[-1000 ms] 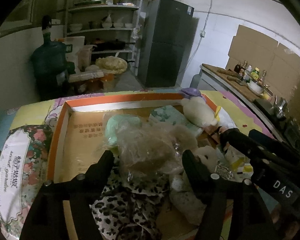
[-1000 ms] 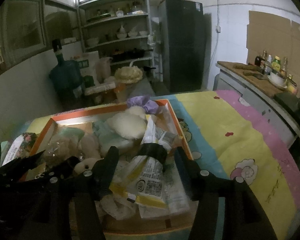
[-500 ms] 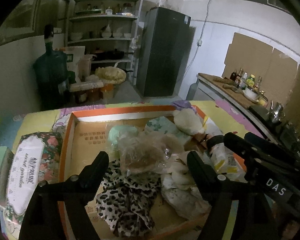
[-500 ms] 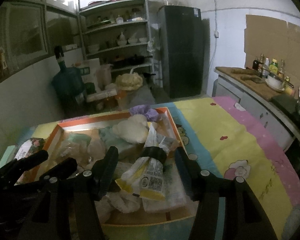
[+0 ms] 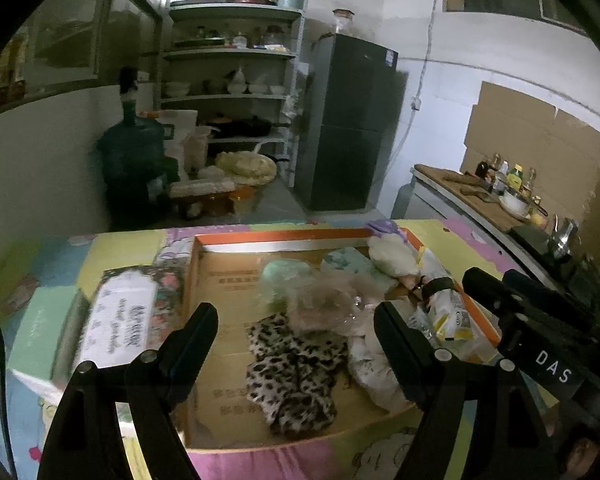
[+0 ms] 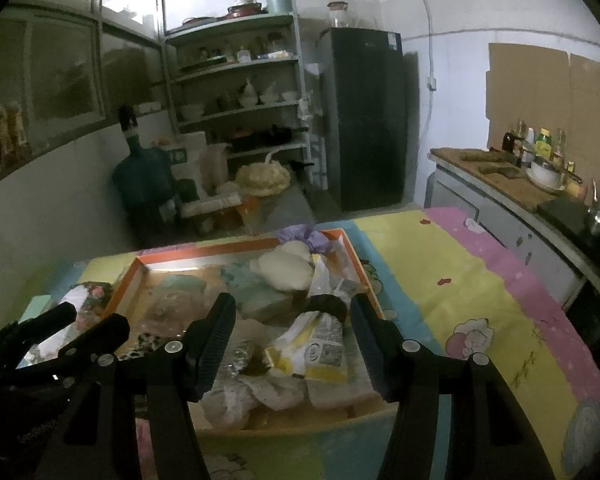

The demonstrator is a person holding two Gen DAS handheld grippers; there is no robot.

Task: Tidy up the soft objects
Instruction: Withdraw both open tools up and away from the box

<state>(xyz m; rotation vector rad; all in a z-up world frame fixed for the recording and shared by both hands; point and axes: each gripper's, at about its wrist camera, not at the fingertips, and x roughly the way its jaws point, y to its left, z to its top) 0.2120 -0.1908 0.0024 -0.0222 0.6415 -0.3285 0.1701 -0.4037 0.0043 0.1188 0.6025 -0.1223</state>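
A shallow cardboard box with an orange rim point(image 5: 284, 235) point(image 6: 360, 268) lies on the table and holds several soft things: a leopard-print cloth point(image 5: 292, 372), a brown furry item in clear plastic point(image 5: 324, 300), a cream plush point(image 5: 392, 256) point(image 6: 284, 268), a mint green pouch point(image 5: 284, 276) and a yellow-and-white packet point(image 6: 312, 348). My left gripper point(image 5: 296, 320) is open and empty, above and short of the box's near edge. My right gripper point(image 6: 292, 312) is open and empty, above the box's near right part.
A floral tissue pack point(image 5: 120, 316) lies left of the box on the colourful tablecloth point(image 6: 480, 304). A purple cloth point(image 6: 304, 236) hangs on the box's far corner. Behind stand shelves point(image 5: 228, 96), a dark fridge point(image 5: 352, 120) and a water jug point(image 5: 132, 160); a counter point(image 6: 520, 184) runs right.
Both grippers have drawn back and up from the box. The brown furry item that lay between the left fingers now rests in the box, clear of them. Both stay open.
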